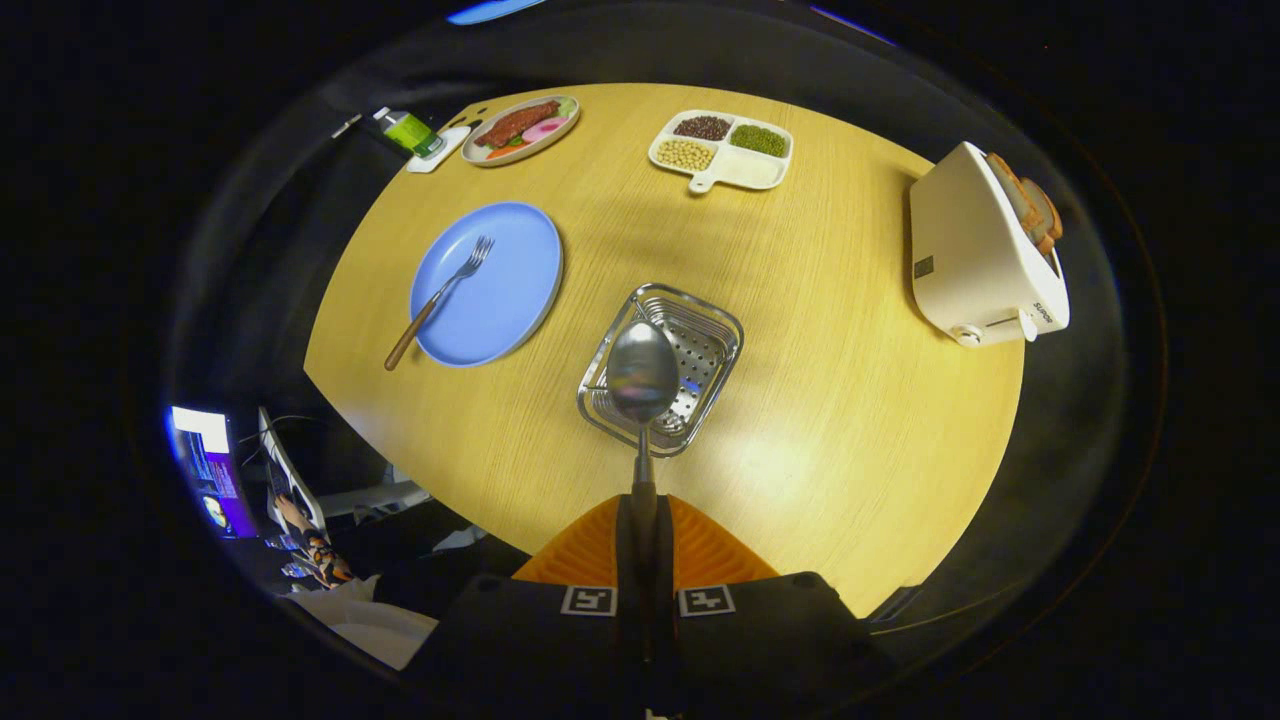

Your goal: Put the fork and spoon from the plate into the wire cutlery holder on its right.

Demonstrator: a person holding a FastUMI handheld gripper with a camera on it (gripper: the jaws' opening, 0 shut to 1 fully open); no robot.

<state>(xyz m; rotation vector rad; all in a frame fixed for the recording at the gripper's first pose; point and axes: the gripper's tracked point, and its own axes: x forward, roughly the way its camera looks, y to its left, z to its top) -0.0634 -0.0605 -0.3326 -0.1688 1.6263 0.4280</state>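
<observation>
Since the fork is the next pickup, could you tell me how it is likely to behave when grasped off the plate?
The fork looks stiff. Its handle overhangs the blue plate's rim, so pressing there may tip it. The slim handle could slip or twist between the fingers. The hand-held gripper holds the spoon above the wire cutlery holder.

One fork, one spoon, two plates, one holder, one toaster.

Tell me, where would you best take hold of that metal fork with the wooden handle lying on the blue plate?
Probably the wooden handle of the fork: it juts past the rim of the blue plate, clear above the table. Come from above, fingers straddling it. The gripper is shut on the spoon above the wire holder.
</observation>
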